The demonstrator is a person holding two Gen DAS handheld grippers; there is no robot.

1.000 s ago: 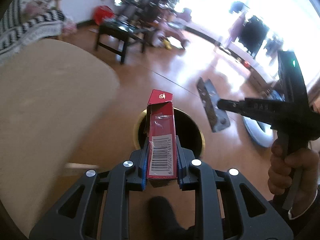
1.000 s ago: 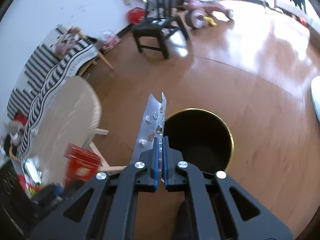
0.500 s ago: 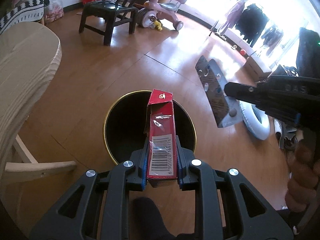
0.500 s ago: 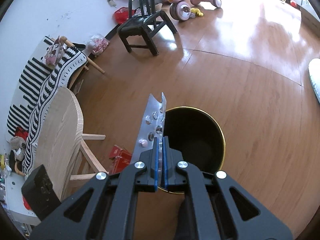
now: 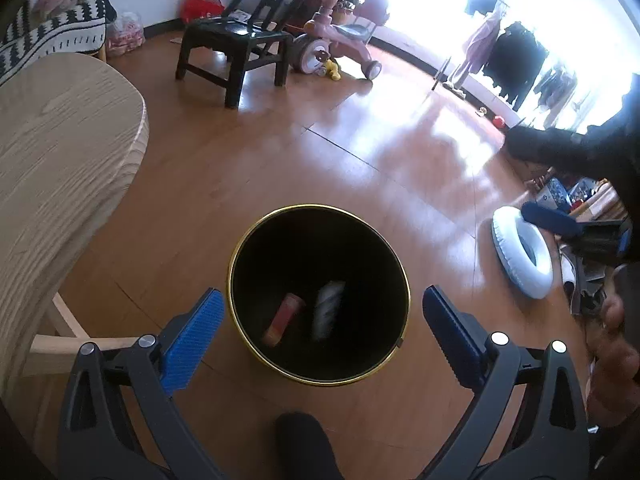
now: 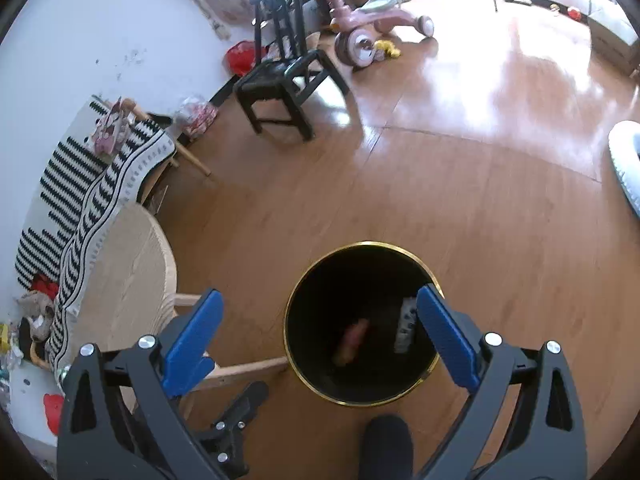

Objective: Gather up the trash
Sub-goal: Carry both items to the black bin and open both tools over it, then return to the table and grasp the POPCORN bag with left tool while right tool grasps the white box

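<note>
A black bin with a gold rim (image 5: 407, 304) (image 6: 286, 320) stands on the wooden floor below both grippers. Inside it, blurred, are a red box (image 5: 283, 319) (image 6: 352, 340) and a silver blister pack (image 5: 328, 314) (image 6: 406, 326). My left gripper (image 5: 320, 334) hangs over the bin, its jaws opening wide with nothing between the blue pads. My right gripper (image 6: 318, 332) is also above the bin, jaws opening, and holds nothing. The left gripper's black body (image 6: 236, 428) shows low in the right wrist view.
A pale wooden table (image 5: 52, 152) (image 6: 128, 280) stands left of the bin. A black stool (image 5: 236, 46) and a pink tricycle (image 5: 336, 44) stand farther back. A white ring (image 5: 520, 256) lies on the floor at right. A person's hand (image 5: 612, 356) is at the right edge.
Both grippers opened. The red box left the left gripper and the blister pack left the right one; both now lie blurred inside the bin.
</note>
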